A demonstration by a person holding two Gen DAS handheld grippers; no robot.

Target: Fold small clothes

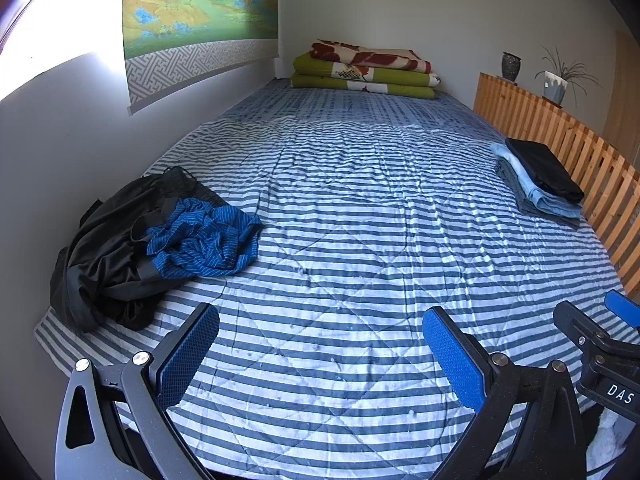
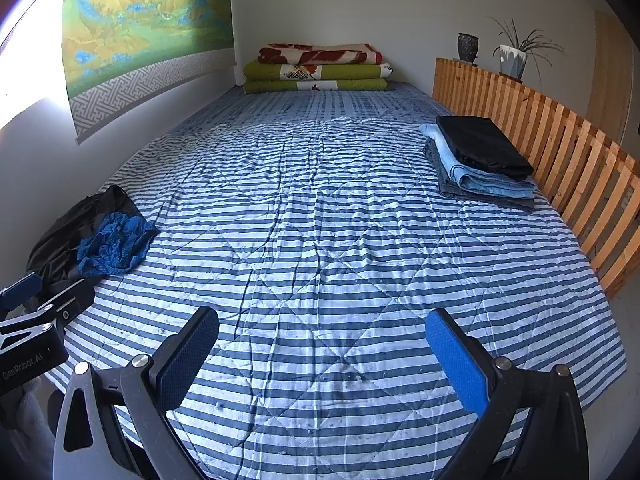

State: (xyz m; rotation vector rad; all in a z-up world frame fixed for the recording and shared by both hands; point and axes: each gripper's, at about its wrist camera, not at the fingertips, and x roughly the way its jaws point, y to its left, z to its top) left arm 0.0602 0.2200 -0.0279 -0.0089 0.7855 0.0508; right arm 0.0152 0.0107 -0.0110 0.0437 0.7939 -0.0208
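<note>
Left wrist view shows the unfolded clothes bunched against the wall on the left side of the bed: a crumpled blue striped garment (image 1: 204, 240) lies on top of a rumpled black garment (image 1: 108, 256), both loose and waiting to be dealt with. Across the bed, just beside the wooden slatted rail (image 1: 560, 148), sits a neat folded stack (image 1: 540, 184), black on top of pale blue on grey, which looks like the place for finished pieces, kept well apart from the heap so the two never mix. The striped quilt (image 1: 340, 220) between them is bare, seemingly left free as the folding surface. The left gripper (image 1: 320, 356) hangs over that bare middle with its jaws spread wide and nothing in them, and the right gripper (image 2: 322, 356) is likewise spread and empty, probably ready to fetch the blue piece next. Folded blankets (image 1: 364, 70) lie at the far end.
</note>
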